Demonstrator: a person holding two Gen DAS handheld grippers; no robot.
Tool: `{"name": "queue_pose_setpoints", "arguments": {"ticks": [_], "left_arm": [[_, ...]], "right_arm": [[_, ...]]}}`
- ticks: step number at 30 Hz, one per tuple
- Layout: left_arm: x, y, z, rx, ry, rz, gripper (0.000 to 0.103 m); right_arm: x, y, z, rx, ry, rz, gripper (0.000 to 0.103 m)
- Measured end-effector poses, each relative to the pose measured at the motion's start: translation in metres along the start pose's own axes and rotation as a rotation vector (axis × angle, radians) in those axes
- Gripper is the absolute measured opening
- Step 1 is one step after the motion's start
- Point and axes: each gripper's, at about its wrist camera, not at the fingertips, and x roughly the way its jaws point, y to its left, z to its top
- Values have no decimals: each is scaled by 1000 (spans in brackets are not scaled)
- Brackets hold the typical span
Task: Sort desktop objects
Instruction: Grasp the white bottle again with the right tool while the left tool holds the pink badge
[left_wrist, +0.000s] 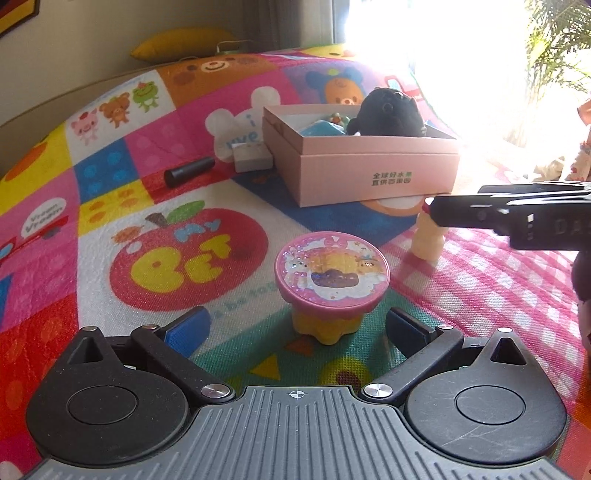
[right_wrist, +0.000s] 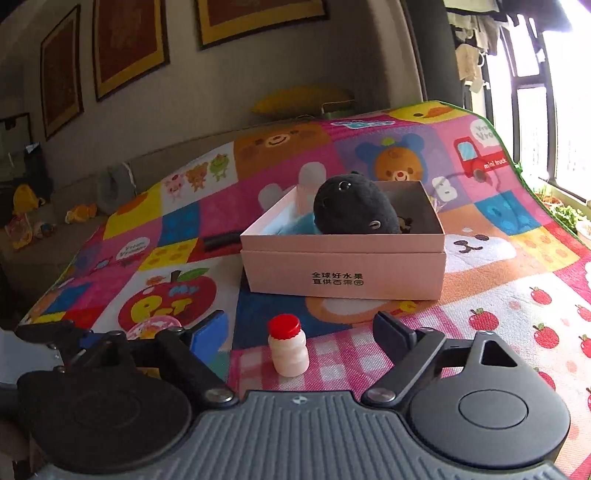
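A yellow toy cup with a glittery pink lid (left_wrist: 331, 272) stands on the cartoon play mat (left_wrist: 110, 177). My left gripper (left_wrist: 297, 326) is open, its blue-padded fingers on either side of the cup's base without touching it. A small white bottle with a red cap (right_wrist: 289, 347) stands on the pink checked patch, and my right gripper (right_wrist: 301, 328) is open around it, pads clear of its sides. In the left wrist view the right gripper (left_wrist: 454, 201) reaches in from the right over the bottle (left_wrist: 428, 242). Behind stands a pink cardboard box (right_wrist: 343, 266) holding a black plush toy (right_wrist: 351, 206).
A black cylinder (left_wrist: 188, 171) and a small white box (left_wrist: 251, 157) lie on the mat left of the pink box (left_wrist: 369, 166). Something blue lies in the box beside the plush (left_wrist: 388, 114). The mat's right edge (right_wrist: 532, 192) runs along a bright window with plants.
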Motion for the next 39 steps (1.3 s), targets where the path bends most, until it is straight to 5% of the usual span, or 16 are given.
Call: {"name": "queue_pose_setpoints", "arguments": {"ticks": [6, 10, 17, 23, 25, 26, 39], "left_arm": [[0, 1, 0, 0, 0, -1, 103], [0, 1, 0, 0, 0, -1, 103], [-1, 1, 1, -8, 2, 31, 103], [-12, -5, 8, -23, -84, 6, 102], [-13, -11, 10, 12, -93, 15, 87], [-11, -13, 11, 23, -82, 16, 71], [-14, -16, 14, 27, -79, -20, 61]], "right_arm": [[28, 12, 0, -43, 105, -20, 44], [28, 16, -2, -63, 98, -36, 25], [1, 6, -8, -52, 57, -98, 25], [-27, -4, -23, -57, 40, -193, 25], [-32, -8, -25, -38, 46, -190, 25], [-34, -9, -25, -36, 46, -193, 25], [-36, -6, -26, -27, 64, -166, 25]]}}
